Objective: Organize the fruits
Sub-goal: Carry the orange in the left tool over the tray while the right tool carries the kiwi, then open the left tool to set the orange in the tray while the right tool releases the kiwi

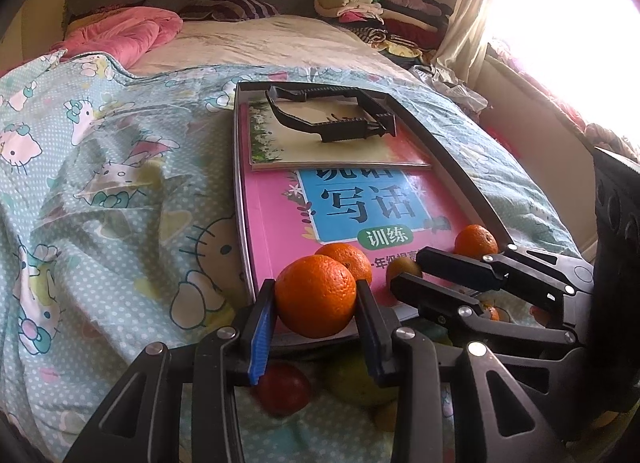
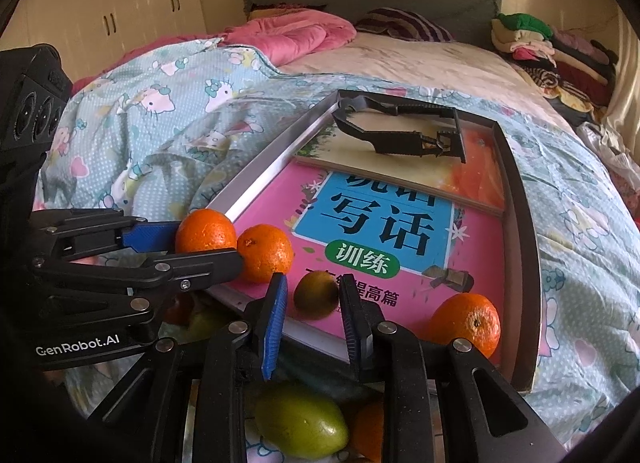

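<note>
left gripper (image 1: pixel 316 303) is clamped on a round orange mandarin (image 1: pixel 315 295), pads pressing both sides, fruit held just above the near rim of the shallow grey rectangular tray (image 1: pixel 240 183). Looks like a carry pose: held over the edge so it can go down next to the others

right gripper (image 2: pixel 312 301) has its jaws standing a little apart around a small dull green-brown fruit (image 2: pixel 316 295) that rests on the pink book cover (image 2: pixel 472 231). I see slight gaps at the pads, so I read it as let go or not yet gripped, not clamped. No earlier shot to tell which

tray contents:
- pink workbook with blue title panel, lying flat as the floor of the tray
- a thinner pale booklet with grass border (image 1: pixel 320 143) stacked on its far end
- black plastic frame-shaped part (image 1: pixel 336 115) on top of that booklet
- three fruits sitting loose on the pink cover at the near end: an orange mandarin beside the held one (image 2: pixel 264 253), the green-brown fruit in the middle, another orange mandarin near the right rim (image 2: pixel 466 321)

outside the tray, on the cartoon-cat print blue quilt (image 1: pixel 100 183) below the grippers: a yellow-green pear-like fruit (image 2: pixel 302 423), a dark red round fruit (image 1: pixel 282 389), one more orange fruit partly hidden (image 2: pixel 370 429). Judgement: tray is the collection spot, roughly half the fruit is in, quilt ones still to go

risk: tray sits on soft bedding and the book cover is slick, so round fruit may roll
</note>
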`<state>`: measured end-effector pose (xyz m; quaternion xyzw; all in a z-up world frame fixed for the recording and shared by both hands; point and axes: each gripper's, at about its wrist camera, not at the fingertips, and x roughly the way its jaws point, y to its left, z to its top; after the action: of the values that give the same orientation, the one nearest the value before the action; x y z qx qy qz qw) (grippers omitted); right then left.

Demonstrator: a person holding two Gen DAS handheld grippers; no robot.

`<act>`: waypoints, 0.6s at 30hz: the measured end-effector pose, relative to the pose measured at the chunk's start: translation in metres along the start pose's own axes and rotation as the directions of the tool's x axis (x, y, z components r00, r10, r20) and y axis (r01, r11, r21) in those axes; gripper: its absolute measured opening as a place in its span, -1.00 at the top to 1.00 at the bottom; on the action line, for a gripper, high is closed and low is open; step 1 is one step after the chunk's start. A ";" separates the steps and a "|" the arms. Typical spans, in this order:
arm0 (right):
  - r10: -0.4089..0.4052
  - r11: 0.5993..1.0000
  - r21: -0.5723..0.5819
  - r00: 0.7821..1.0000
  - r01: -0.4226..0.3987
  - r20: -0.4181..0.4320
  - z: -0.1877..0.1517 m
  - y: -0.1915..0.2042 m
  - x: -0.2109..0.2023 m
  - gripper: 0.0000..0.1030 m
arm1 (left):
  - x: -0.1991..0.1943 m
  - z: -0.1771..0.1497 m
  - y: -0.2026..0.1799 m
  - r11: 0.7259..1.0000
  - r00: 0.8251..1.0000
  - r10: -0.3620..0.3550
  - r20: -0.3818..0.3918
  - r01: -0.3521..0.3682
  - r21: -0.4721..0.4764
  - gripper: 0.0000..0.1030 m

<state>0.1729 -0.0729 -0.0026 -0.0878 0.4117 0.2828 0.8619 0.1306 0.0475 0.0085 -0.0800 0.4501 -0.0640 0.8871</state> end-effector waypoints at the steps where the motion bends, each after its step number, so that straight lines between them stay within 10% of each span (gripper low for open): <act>1: -0.002 1.000 -0.001 1.000 0.002 0.000 0.000 0.000 0.000 0.45 | 0.000 0.000 0.000 1.000 1.000 -0.001 0.000 0.001 0.000 0.26; 18: -0.025 0.999 0.033 0.999 0.023 0.045 -0.009 -0.001 -0.018 0.07 | -0.003 -0.002 0.001 1.000 1.000 -0.025 0.006 0.025 -0.006 0.21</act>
<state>0.1580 -0.0851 0.0052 -0.0723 0.3956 0.2675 0.8756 0.1268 0.0489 0.0094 -0.0884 0.4464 -0.0735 0.8874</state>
